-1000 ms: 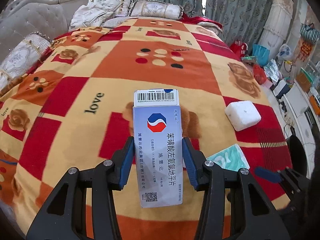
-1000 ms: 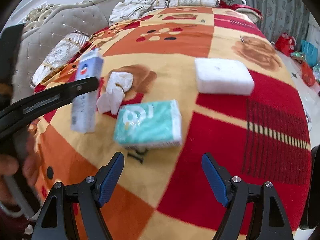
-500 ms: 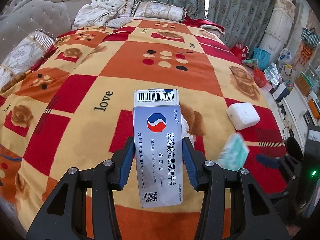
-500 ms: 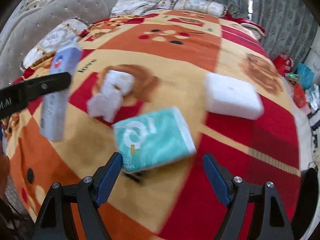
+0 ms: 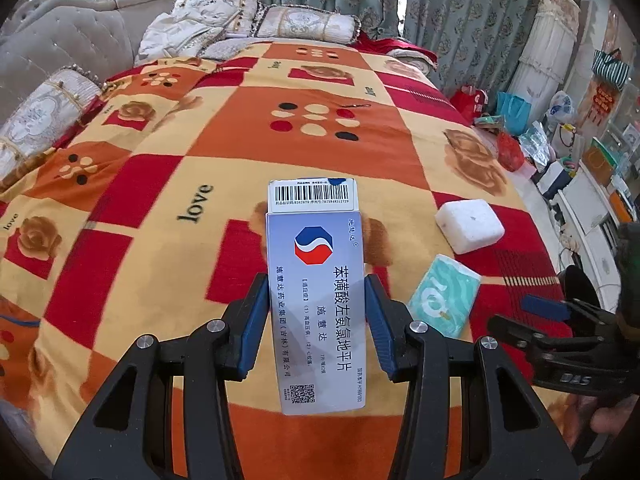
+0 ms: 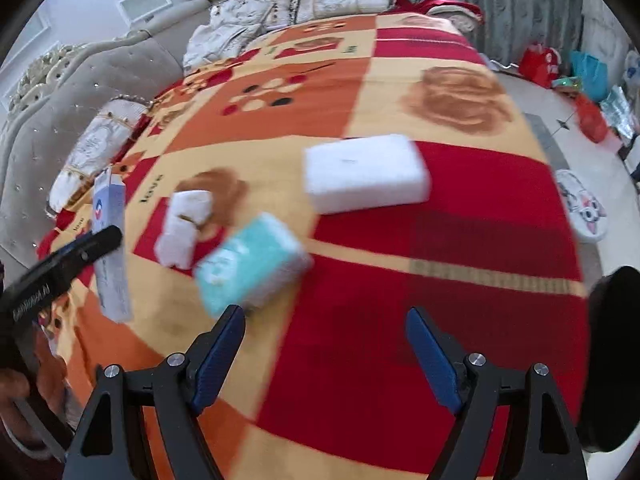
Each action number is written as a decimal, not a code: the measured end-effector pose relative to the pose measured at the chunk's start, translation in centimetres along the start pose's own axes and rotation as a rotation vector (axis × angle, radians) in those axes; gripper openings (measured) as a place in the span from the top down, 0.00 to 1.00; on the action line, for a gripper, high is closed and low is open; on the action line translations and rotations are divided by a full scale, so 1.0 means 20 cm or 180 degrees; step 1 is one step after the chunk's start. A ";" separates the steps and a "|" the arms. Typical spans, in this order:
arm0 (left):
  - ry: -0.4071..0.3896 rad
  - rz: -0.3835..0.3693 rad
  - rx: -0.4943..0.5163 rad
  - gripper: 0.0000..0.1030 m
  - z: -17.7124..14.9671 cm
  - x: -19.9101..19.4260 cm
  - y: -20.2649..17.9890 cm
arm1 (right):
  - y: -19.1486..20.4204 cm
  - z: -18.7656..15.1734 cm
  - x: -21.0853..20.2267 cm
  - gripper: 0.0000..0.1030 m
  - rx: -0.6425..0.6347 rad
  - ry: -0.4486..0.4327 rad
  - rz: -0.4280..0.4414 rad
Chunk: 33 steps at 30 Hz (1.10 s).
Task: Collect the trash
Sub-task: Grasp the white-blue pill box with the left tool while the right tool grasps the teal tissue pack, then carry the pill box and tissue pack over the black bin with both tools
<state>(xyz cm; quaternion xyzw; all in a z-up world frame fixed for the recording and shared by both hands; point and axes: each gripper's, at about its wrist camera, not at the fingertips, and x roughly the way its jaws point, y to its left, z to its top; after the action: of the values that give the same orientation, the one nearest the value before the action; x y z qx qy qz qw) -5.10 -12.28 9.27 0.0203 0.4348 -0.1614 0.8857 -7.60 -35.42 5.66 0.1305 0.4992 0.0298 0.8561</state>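
Observation:
My left gripper (image 5: pixel 316 312) is shut on a pale blue medicine box (image 5: pixel 316 300) with a barcode flap, held above the bed; that box (image 6: pixel 110 236) shows at the left of the right wrist view. On the blanket lie a teal tissue pack (image 6: pixel 250 264), a crumpled white tissue (image 6: pixel 182 228) and a white foam block (image 6: pixel 366 178). My right gripper (image 6: pixel 326 354) stands open over the red patch, nothing between its fingers, the tissue pack just beyond its left fingertip. The tissue pack (image 5: pixel 444 298) and foam block (image 5: pixel 470 226) also appear right of the box in the left wrist view.
A red, orange and yellow patterned blanket (image 5: pixel 168 208) covers the bed. Pillows (image 5: pixel 308 26) and a grey tufted headboard (image 5: pixel 60 48) stand at the far end. Bags and clutter (image 5: pixel 512 120) sit on the floor to the right, and a slipper (image 6: pixel 586 208) lies beside the bed.
My right gripper has shifted rightward, so the tissue pack slid from between its fingers to the left of them. The left gripper and its box stay still.

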 end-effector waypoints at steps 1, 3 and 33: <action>-0.0014 0.0028 0.0005 0.56 0.00 -0.01 0.01 | 0.04 0.02 0.03 0.22 -0.0006 0.0010 -0.0008; -0.0032 0.0064 0.0004 0.56 -0.01 -0.04 0.05 | 0.12 0.05 0.09 0.22 0.0010 0.0050 -0.0014; 0.0145 -0.0345 0.0056 0.56 -0.11 -0.09 -0.18 | 0.12 -0.09 -0.07 0.49 -0.0447 -0.0080 -0.0124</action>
<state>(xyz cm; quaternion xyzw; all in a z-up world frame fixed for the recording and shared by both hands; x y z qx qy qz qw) -8.91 -14.79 9.75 0.0082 0.4539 -0.2125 0.8653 -9.73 -32.93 6.60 0.0607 0.4875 0.0464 0.8698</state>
